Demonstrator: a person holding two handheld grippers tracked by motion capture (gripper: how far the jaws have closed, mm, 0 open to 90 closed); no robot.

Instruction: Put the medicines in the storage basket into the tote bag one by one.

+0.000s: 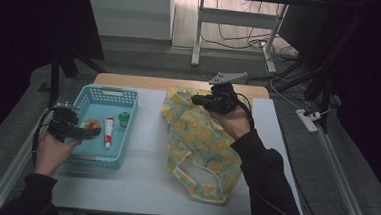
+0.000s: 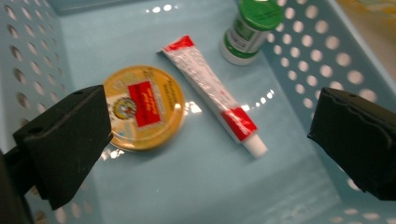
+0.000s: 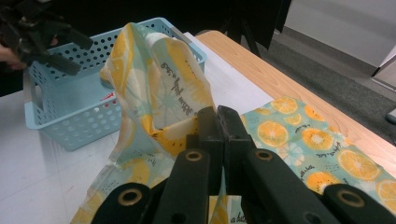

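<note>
Bag mouth held up while a pick is lined up in the basket

The orange-slice-printed fabric tote bag (image 1: pixel 196 138) lies on the white table (image 1: pixel 144 175), its rim pinched in the closed right gripper (image 3: pixel 217 122). The left gripper (image 2: pixel 205 140) is held wide open, empty, inside the light-blue perforated plastic basket (image 1: pixel 129 96), above the round yellow tin (image 2: pixel 144 107) and red-and-white tube (image 2: pixel 210 91). The thin cloth could be lost from the pinch if tugged; the tin could be knocked aside by a misaligned jaw.
</note>
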